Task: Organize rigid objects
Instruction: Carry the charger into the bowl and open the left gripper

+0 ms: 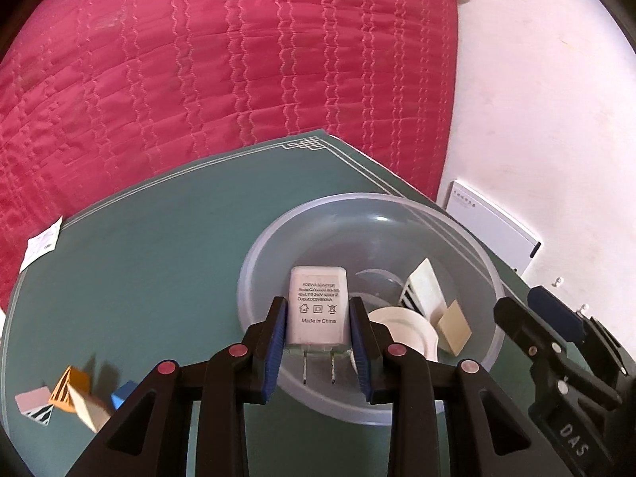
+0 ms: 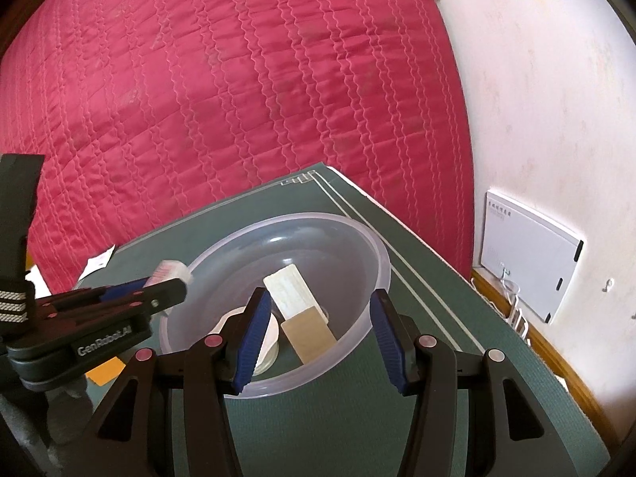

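My left gripper (image 1: 318, 310) is shut on a white power adapter (image 1: 317, 310), prongs toward the camera, held over the near-left part of a clear plastic bowl (image 1: 278, 238). The bowl holds a white round lid (image 1: 405, 328), a cream block (image 1: 425, 290) and a tan block (image 1: 455, 328). My right gripper (image 2: 320, 302) is open and empty over the bowl's (image 2: 357, 234) near side, above the cream block (image 2: 292, 288) and tan block (image 2: 310, 334). The left gripper with the adapter (image 2: 171, 272) shows at the left of the right wrist view.
The bowl sits on a green mat (image 1: 139, 278). Several small blocks, orange (image 1: 71, 385), pink (image 1: 31, 401), blue (image 1: 123, 395), lie at the mat's near left. A red quilted bed (image 1: 238, 59) lies behind. A white wall (image 2: 556, 119) with a white panel (image 2: 528, 254) stands at the right.
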